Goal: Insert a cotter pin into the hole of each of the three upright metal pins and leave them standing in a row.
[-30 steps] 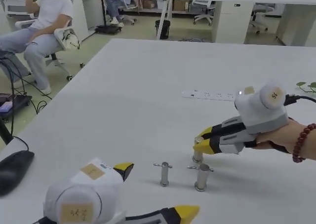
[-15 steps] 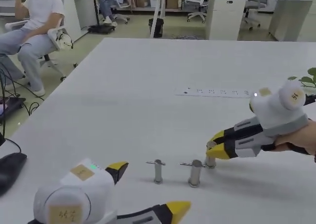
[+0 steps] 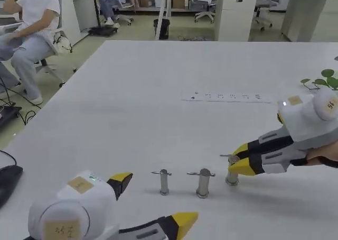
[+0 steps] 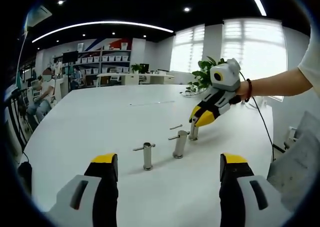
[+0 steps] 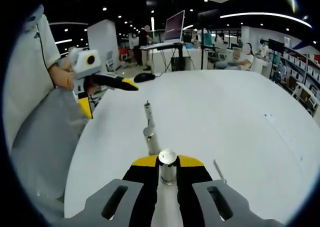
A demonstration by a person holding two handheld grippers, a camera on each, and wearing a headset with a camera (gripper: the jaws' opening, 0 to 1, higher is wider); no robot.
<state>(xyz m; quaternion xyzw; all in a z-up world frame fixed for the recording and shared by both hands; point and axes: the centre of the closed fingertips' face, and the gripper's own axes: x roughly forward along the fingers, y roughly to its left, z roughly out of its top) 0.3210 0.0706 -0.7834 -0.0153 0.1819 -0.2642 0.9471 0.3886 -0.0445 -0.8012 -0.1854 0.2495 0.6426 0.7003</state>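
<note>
Right gripper (image 3: 238, 163), grey-bodied with yellow-tipped black jaws, has its jaws closed around the rightmost upright silver metal pin (image 3: 231, 175), gripping the short cylinder near its top, as the right gripper view shows from straight behind. A thin metal cotter pin (image 3: 225, 156) juts out just beside that pin's head; whether it passes through the hole cannot be told. To the left, in a row on the white workbench top (image 3: 132, 92), stand the middle metal pin (image 3: 203, 184) and the left metal pin (image 3: 164, 183), each upright with a thin cotter pin crosswise through its top. The three stand near one another without touching. Left gripper (image 3: 154, 198), of the same make, sits low and nearer the person, its jaws spread wide apart and holding nothing, pointed towards the row. Farther back on the bench lies a long white power strip (image 3: 227, 97), and green plant leaves (image 3: 321, 81) show at the right edge.
</note>
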